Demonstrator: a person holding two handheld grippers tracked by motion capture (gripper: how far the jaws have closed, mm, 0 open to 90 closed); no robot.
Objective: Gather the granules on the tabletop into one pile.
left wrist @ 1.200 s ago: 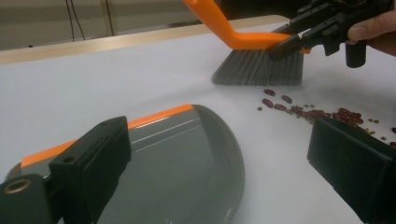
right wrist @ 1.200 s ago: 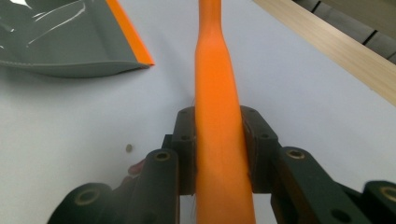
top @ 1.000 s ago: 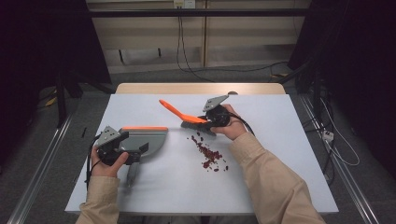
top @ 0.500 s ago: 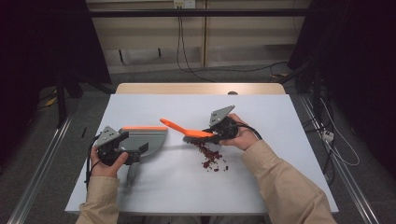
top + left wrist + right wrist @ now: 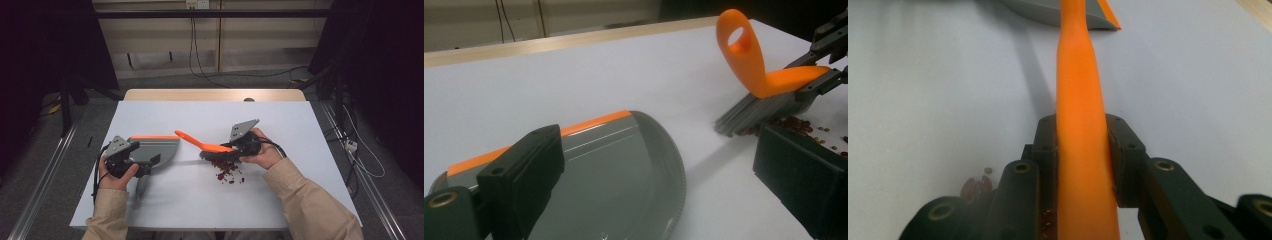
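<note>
My right gripper [image 5: 231,149] [image 5: 1082,135] is shut on the orange brush [image 5: 202,144] [image 5: 1079,75], its handle clamped between both pads. The grey bristles [image 5: 759,107] rest at the far edge of a pile of small dark red beans [image 5: 227,171] [image 5: 796,125]. A grey dustpan [image 5: 152,149] [image 5: 624,160] with an orange edge lies flat to the left. My left gripper [image 5: 145,159] [image 5: 659,170] sits at its side. Its jaws stand wide apart across the pan's near corner. Whether they press on the pan or its handle is hidden.
The white table [image 5: 200,205] has bare room in front and at the back. The dustpan's handle [image 5: 141,186] points toward the person beside the left wrist. A few stray beans [image 5: 826,142] lie beyond the pile. Cables run across the floor behind the table.
The right hand has carried the brush toward the person and lowered the bristles onto the far edge of the bean pile. The left hand and dustpan have stayed put.
</note>
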